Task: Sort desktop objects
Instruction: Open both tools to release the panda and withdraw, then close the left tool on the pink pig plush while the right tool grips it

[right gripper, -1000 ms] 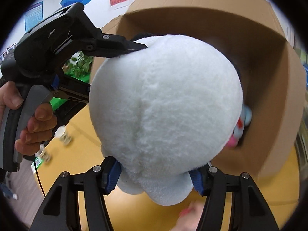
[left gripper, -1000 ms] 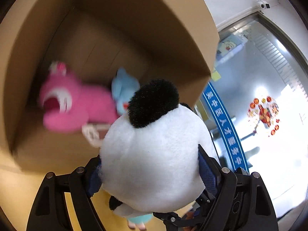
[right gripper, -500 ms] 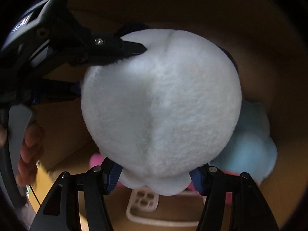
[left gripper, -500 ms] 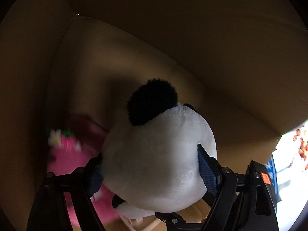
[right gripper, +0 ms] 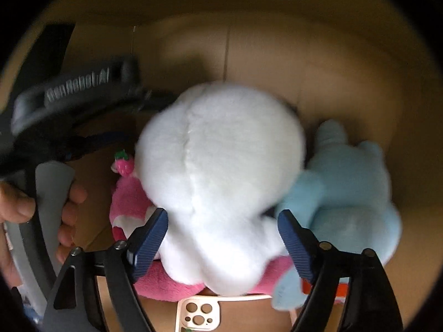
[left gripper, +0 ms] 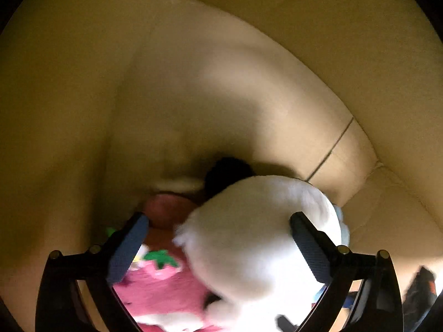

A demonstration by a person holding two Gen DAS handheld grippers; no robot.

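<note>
A white plush panda (left gripper: 257,238) (right gripper: 218,171) with a black ear (left gripper: 228,170) lies inside the cardboard box (left gripper: 249,69) on top of a pink plush (left gripper: 163,285) (right gripper: 130,207). My left gripper (left gripper: 218,243) is open; its left pad stands clear of the panda, its right pad still touches it. My right gripper (right gripper: 223,238) is open around the panda's lower part, with gaps at both pads. The left gripper's body and the hand holding it show at the left of the right wrist view (right gripper: 69,102).
A light blue plush (right gripper: 351,193) lies right of the panda. A pale phone case (right gripper: 198,314) lies on the box floor under the toys. Cardboard walls (right gripper: 304,55) close in on all sides.
Both grippers have opened and let go of the panda. It has dropped onto the pink plush deeper in the box. The left gripper has pulled back a little.
</note>
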